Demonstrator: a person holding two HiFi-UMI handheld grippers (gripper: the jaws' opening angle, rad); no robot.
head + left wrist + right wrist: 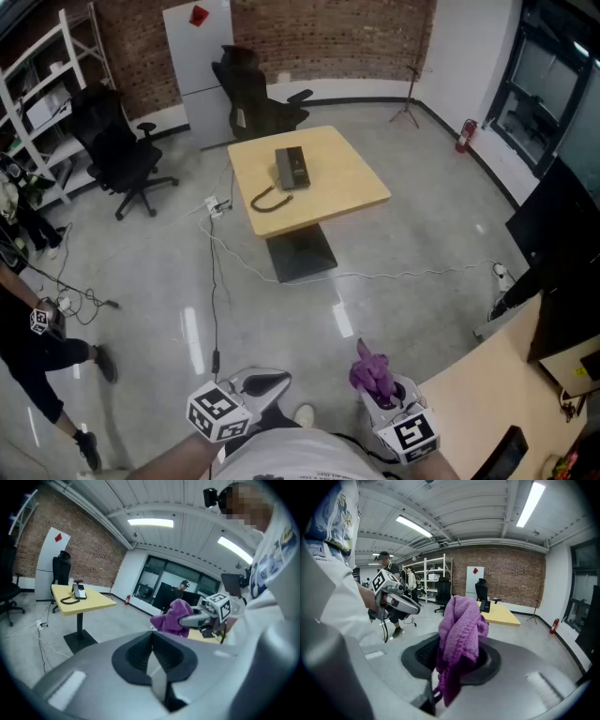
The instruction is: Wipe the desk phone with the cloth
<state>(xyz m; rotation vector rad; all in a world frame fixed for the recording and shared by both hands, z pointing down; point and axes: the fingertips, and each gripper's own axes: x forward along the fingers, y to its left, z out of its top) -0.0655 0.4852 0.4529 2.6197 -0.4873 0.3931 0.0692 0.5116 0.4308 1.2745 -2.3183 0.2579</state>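
Note:
The black desk phone (pixel 292 169) lies on a yellow square table (pixel 352 192) far across the room, its coiled cord (pixel 267 200) trailing toward the front edge. Both grippers are held close to my body, well away from the table. My right gripper (pixel 377 386) is shut on a purple cloth (pixel 369 371), which bunches up out of the jaws (pixel 459 634). My left gripper (pixel 265 383) is shut and holds nothing, as the left gripper view shows, with its jaws pressed together (pixel 152 656). That view also has the cloth (pixel 171 616) and the distant phone (pixel 78 591).
Black office chairs (pixel 127 155) (pixel 253 98) stand behind and left of the table. Cables (pixel 216 253) run over the grey floor. A person (pixel 28 328) stands at the left edge. A pale desk (pixel 487 403) is at my right, white shelving (pixel 47 94) at far left.

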